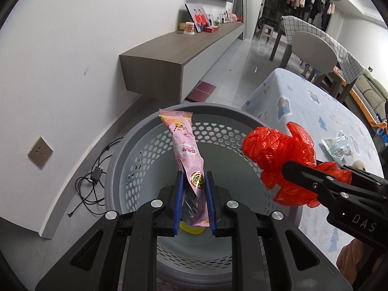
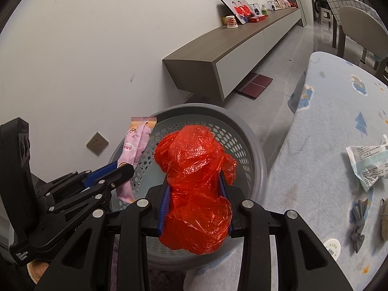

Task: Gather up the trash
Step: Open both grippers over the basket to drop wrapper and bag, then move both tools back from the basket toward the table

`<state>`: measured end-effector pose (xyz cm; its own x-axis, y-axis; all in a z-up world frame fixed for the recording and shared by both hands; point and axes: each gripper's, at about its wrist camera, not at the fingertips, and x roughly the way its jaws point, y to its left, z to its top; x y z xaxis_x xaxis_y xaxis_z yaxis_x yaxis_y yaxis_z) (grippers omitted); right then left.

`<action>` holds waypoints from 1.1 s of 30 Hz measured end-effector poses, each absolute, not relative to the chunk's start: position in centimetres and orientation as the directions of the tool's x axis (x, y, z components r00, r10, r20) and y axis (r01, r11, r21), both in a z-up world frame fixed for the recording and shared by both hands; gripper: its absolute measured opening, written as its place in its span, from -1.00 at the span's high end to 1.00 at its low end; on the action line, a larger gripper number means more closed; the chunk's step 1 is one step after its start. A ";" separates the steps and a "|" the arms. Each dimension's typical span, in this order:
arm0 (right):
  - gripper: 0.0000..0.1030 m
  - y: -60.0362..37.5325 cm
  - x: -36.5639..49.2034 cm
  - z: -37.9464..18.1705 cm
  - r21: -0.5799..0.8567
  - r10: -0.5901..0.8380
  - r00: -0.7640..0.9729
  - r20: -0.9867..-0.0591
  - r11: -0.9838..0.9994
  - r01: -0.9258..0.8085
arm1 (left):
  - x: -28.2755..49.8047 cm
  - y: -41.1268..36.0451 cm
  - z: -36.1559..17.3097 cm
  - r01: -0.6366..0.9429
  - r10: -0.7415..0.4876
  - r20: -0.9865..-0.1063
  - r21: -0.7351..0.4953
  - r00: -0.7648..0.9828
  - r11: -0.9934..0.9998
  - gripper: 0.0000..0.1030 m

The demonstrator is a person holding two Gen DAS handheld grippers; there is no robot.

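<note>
Over one grey basket, left gripper clamped on one pink wrapper, one red bag alongside, from the right wrist, right gripper clamped on that bag above the basket, one pale wrapper on the cloth.

pink wrapper, red bag, grey perforated basket.

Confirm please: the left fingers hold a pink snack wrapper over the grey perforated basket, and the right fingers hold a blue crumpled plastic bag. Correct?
One detail is wrong: the crumpled plastic bag is red, not blue, as the right wrist view shows. The rest holds: pink snack wrapper, grey perforated basket.
</note>
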<state>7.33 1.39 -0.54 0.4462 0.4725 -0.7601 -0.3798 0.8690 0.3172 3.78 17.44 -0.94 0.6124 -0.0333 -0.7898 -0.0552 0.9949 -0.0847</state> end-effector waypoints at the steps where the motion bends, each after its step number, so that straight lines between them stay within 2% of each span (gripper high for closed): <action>1: 0.32 1.4 7.4 -0.5 0.314 0.471 0.448 -0.760 0.869 -0.382 | 3.8 17.5 -0.9 -0.058 -0.030 -0.790 -0.083 0.613 0.995 0.60; 5: 0.29 1.7 7.3 -0.3 0.305 0.471 0.458 -0.754 0.868 -0.391 | 3.9 17.8 -0.9 -0.066 -0.021 -0.792 -0.078 0.610 0.995 0.60; 8: 0.19 1.8 7.2 0.0 0.293 0.466 0.471 -0.749 0.870 -0.395 | 3.8 17.8 -0.8 -0.067 -0.015 -0.789 -0.071 0.614 0.995 0.50; 11: 0.11 1.7 7.1 0.1 0.287 0.459 0.482 -0.747 0.876 -0.389 | 3.9 17.9 -0.8 -0.072 -0.003 -0.792 -0.059 0.610 0.996 0.23; 13: 0.07 1.4 7.0 0.2 0.290 0.458 0.486 -0.745 0.877 -0.382 | 3.8 17.9 -0.7 -0.076 0.001 -0.788 -0.058 0.616 0.995 -0.06; 15: 0.07 1.3 7.0 0.2 0.292 0.456 0.488 -0.745 0.879 -0.376 | 3.7 18.0 -0.6 -0.078 0.006 -0.781 -0.055 0.625 0.995 -0.21; 22: 0.07 1.1 6.8 0.1 0.291 0.449 0.488 -0.749 0.884 -0.366 | 3.7 18.1 -0.6 -0.084 0.014 -0.781 -0.050 0.625 0.995 -0.33; 33: 0.07 0.4 5.7 0.0 0.286 0.427 0.500 -0.753 0.898 -0.335 | 3.5 18.2 -0.6 -0.084 0.008 -0.781 -0.057 0.625 0.995 -0.40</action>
